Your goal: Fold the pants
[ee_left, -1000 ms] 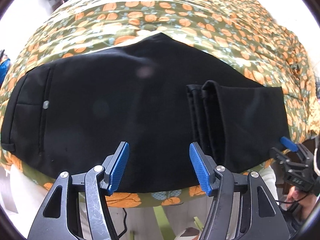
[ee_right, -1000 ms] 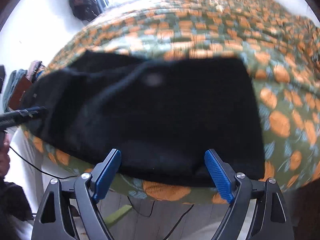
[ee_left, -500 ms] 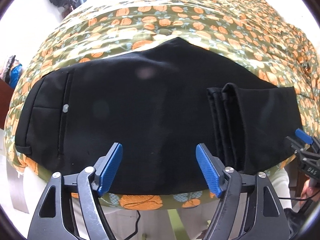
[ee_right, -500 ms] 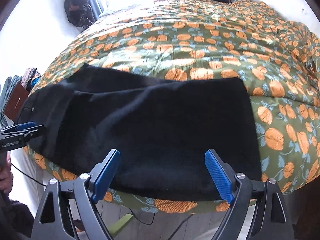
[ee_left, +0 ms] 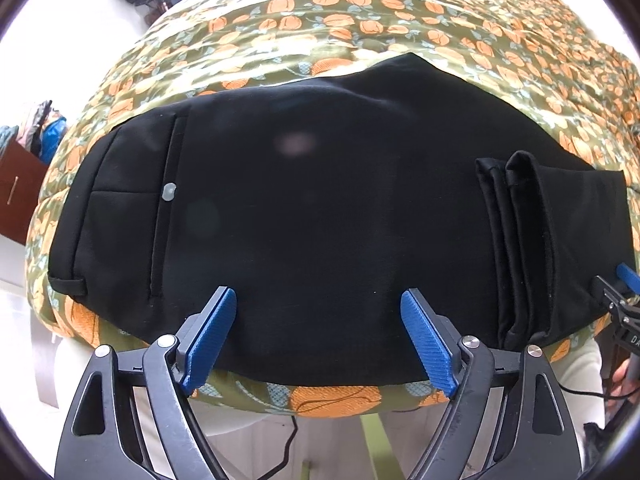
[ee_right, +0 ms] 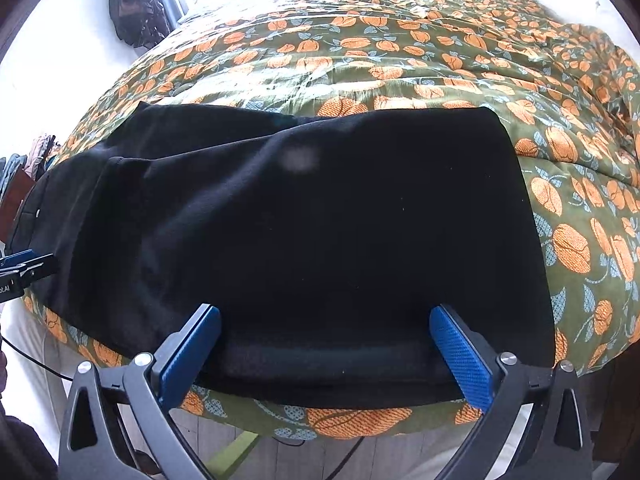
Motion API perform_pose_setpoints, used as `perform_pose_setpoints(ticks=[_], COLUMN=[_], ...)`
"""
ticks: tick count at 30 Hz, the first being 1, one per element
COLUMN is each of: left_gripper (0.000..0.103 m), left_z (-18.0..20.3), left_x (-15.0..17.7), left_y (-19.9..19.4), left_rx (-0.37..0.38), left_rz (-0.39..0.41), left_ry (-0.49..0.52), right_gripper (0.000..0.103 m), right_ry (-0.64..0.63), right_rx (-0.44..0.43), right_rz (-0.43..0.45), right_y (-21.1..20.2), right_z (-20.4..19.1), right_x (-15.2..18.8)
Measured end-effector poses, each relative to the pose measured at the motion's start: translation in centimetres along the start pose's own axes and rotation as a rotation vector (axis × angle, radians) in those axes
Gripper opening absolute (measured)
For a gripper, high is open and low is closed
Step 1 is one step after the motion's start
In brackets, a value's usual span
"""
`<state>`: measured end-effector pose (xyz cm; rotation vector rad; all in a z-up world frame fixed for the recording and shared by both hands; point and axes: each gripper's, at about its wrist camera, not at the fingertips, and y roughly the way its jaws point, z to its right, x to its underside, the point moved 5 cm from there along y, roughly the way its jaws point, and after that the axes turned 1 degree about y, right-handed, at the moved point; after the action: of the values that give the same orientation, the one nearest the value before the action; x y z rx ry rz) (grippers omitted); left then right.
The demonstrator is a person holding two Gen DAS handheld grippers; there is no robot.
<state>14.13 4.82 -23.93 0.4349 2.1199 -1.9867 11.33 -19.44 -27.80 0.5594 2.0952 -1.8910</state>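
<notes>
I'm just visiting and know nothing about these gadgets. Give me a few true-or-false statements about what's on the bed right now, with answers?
1. The black pants lie on a bedspread printed with orange fruit. True.
2. The left gripper is clamped on the pants. False: its jaws stand open, gripping nothing.
3. The pants legs are folded back, hems lying on top. True.
4. The right gripper holds a shirt. False: it is open and empty.

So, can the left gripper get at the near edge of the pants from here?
Probably yes. The left gripper is open and empty, straddling the near edge of the pants on the quilt, with nothing between them. The right gripper sits farther along, clear.
</notes>
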Motion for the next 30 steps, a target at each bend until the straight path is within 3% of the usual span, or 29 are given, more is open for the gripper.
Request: perform_pose_setpoints(ticks=[10,13,16,18,21,24,27,30], left_gripper=[0.088,0.088,0.089,0.091,0.091,0.092,0.101,0.102], left_z=[-1.3,-5.8,-12.8,-17.9,-22.1,-21.2,-19.9,-19.3], left_x=[-0.9,-3.3,-5.8,-6.7,-6.2,-5.4,-4.5,-4.3], left_y=[-0.6,-1.6,-1.6,-1.0,1.6,5.0,6.9,7.2], left_rx=[0.012,0.015,0.008,0.091,0.266,0.379,0.418,0.428], left_rz=[0.020,0.071,0.091,0.114,0.049,-0.074,-0.111,-0.114], left_ry=[0.006,-0.056,-0.201,-0.354,-0.487,-0.428,-0.397,-0.401], right_gripper=[0.103,0.103,0.103,0.103,0.103,0.103,0.103,0.103], right_ry=[0.011,0.008,0.006,0.007,0.007,0.007,0.006,0.005], right_rx=[0.001,0.001,-0.001,0.001,0.007,0.009,0.011,0.016], right_rz=[-0.021,-0.037,-0.044,-0.040,-0.034,-0.033,-0.035,-0.039], right_y=[0.5,0.5,0.5,0.5,0.5,0.5,0.5,0.6], right_z=[0.1,0.0,0.1,0.1,0.0,0.0,-0.1,-0.1], right_x=[-0.1,-0.3,-0.3,-0.3,-0.2,-0.3,-0.3,-0.4])
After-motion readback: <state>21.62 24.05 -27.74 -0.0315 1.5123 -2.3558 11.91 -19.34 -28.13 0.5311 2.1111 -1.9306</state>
